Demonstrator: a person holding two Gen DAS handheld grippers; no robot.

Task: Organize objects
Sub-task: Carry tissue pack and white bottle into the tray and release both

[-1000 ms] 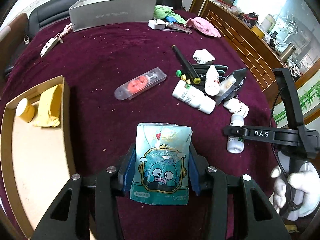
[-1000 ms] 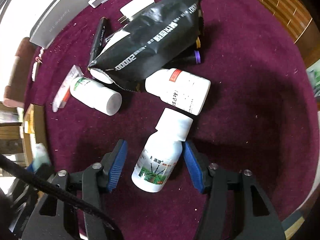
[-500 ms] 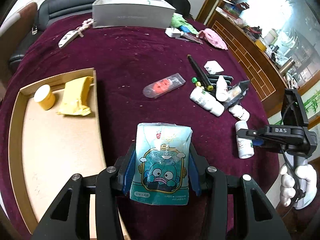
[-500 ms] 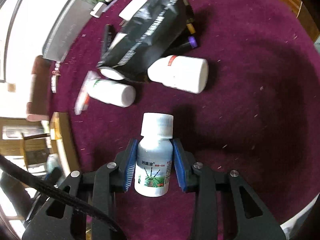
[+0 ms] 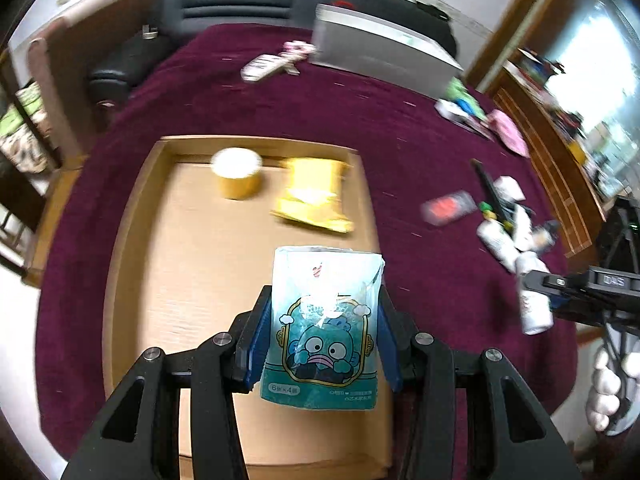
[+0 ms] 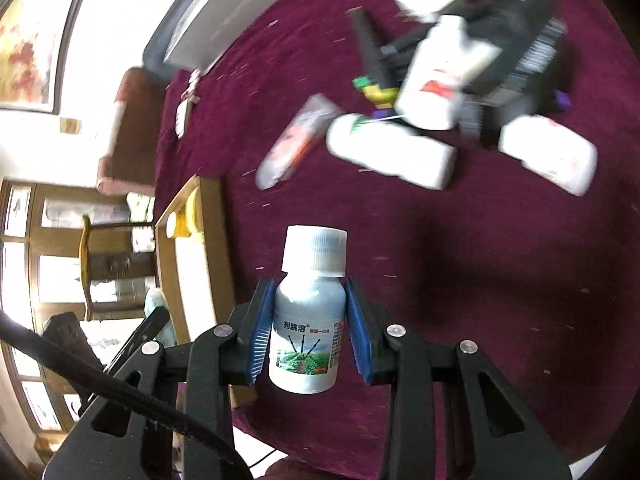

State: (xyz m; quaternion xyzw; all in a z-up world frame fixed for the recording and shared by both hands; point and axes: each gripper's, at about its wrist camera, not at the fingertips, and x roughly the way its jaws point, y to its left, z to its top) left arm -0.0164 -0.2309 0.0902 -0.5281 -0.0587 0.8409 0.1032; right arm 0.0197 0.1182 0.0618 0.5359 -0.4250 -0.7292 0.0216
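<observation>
left hand-held gripper [image 5: 322, 336] grips teal tissue pack [image 5: 323, 330], lower centre, over cardboard tray [image 5: 132, 240] | soft, light; hold its sides | right hand-held gripper [image 6: 308, 338] clamps white pesticide bottle [image 6: 308, 328], lower centre | probably rigid, smooth; hold body

Black sofa [image 5: 240, 8] seen top of frame behind maroon tablecloth [image 5: 248, 108]; wooden chair [image 6: 104, 268] at left edge; wooden cabinet [image 5: 560, 152] at right.
</observation>
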